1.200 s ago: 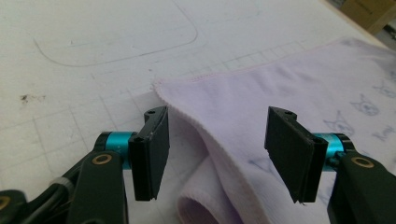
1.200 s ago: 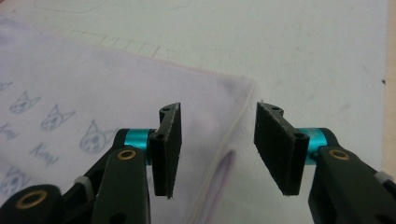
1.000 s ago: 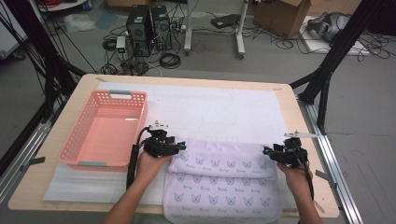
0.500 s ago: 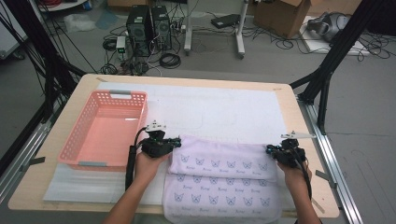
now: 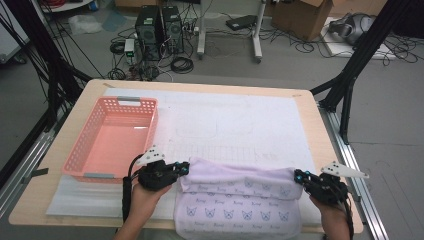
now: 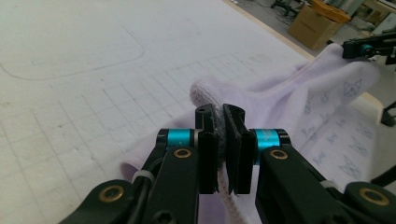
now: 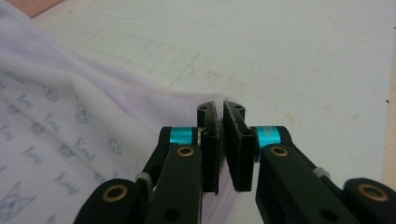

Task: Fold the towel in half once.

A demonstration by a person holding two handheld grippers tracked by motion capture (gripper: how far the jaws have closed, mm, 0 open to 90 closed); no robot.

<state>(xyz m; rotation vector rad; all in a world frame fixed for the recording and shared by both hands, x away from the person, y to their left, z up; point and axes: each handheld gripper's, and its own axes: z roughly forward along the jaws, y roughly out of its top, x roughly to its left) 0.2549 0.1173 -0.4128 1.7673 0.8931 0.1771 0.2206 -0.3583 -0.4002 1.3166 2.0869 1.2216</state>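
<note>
Towel (image 5: 240,200), pale lilac with little printed faces, lies across the near side of the table (image 5: 310,125), its front hanging over the edge, so that end is cut off. Both far corners are pinched and lifted, the cloth doubling over itself, which looks like a fold toward the person. The pink basket (image 5: 112,137) waits to the left, probably its destination. Left gripper (image 6: 220,122) has its fingers clenched on a bunched corner; right gripper (image 7: 220,114) clamps the hemmed corner, though the cloth between those fingers is hard to make out.
</note>
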